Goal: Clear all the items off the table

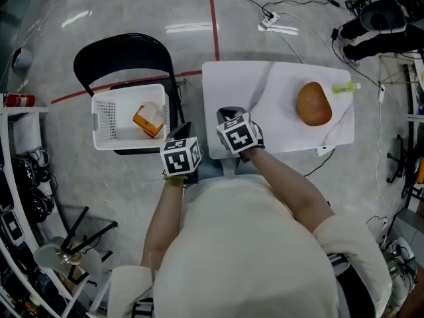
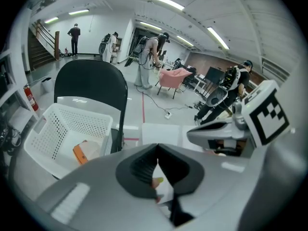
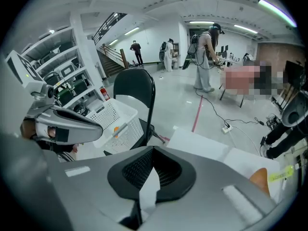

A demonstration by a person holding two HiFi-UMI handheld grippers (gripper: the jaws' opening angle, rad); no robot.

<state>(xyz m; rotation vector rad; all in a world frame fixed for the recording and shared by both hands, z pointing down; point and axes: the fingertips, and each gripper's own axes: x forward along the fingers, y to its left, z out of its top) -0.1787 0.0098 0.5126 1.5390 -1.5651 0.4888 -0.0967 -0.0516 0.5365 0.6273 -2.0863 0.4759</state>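
Basket [image 1: 106, 121], white and perforated, sits on the seat of a black chair [image 1: 119, 52] at the far left. An orange packet [image 1: 147, 120] lies inside it on the basket floor, set diagonally.

The left tongs [image 1: 185, 130] hang over the gap between the chair and the surface [image 1: 265, 85], pointing forward and down. Their jaws are pressed fully together with nothing between them. The right tongs [image 1: 228, 113] sit just beside them, over the near left corner of the surface, angled the same way. These jaws are also closed tight and empty. Neither pair touches any item.

Two items lie on the right half of the surface, well apart from both tongs. The brown oval item [image 1: 313, 103] lies flat, its long axis running from the near edge toward the far edge. Just beyond it, at the far right corner, lies a yellow-green tube [image 1: 344, 88]. Its long axis runs across the surface, left to right, with the paler end pointing right. The two items lie near each other, not touching.
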